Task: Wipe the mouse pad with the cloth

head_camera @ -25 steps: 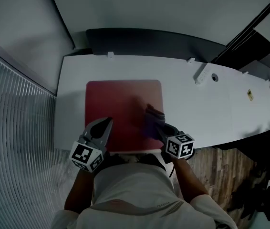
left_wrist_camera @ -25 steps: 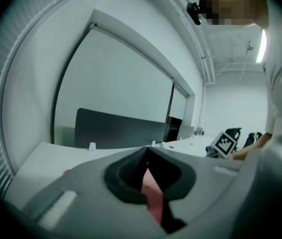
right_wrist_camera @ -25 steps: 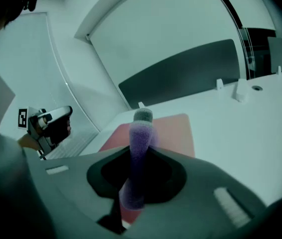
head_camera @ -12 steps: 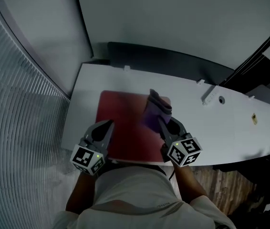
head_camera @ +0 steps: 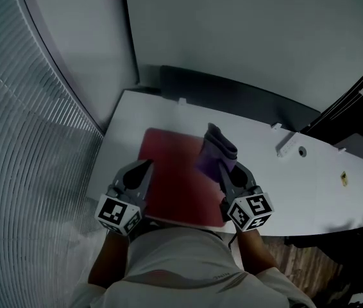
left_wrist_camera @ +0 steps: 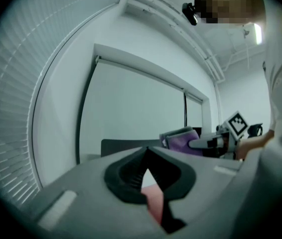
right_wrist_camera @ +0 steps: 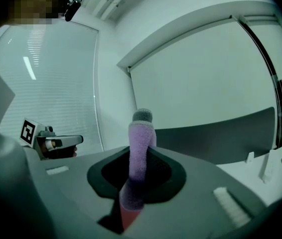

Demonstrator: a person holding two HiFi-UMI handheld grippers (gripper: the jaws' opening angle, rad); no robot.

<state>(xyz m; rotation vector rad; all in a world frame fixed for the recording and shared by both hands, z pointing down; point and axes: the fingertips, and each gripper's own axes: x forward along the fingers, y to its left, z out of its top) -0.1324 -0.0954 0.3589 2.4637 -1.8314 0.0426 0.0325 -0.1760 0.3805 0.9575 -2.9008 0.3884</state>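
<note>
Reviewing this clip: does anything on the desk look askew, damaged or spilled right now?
Nothing stands out. The red rectangular mouse pad lies flat on the white desk, no spill or tear visible. The right gripper is clamped on the folded purple cloth; the left gripper, jaws together, sits at the pad's left edge.

- Your pad (head_camera: pixel 175 194) is dark red.
- Your cloth (head_camera: pixel 215 151) is purple with a grey edge.
- Your table (head_camera: pixel 310 185) is white.
- Your left gripper (head_camera: pixel 144 167) and right gripper (head_camera: pixel 226 171) are grey, with black-and-white square markers.
</note>
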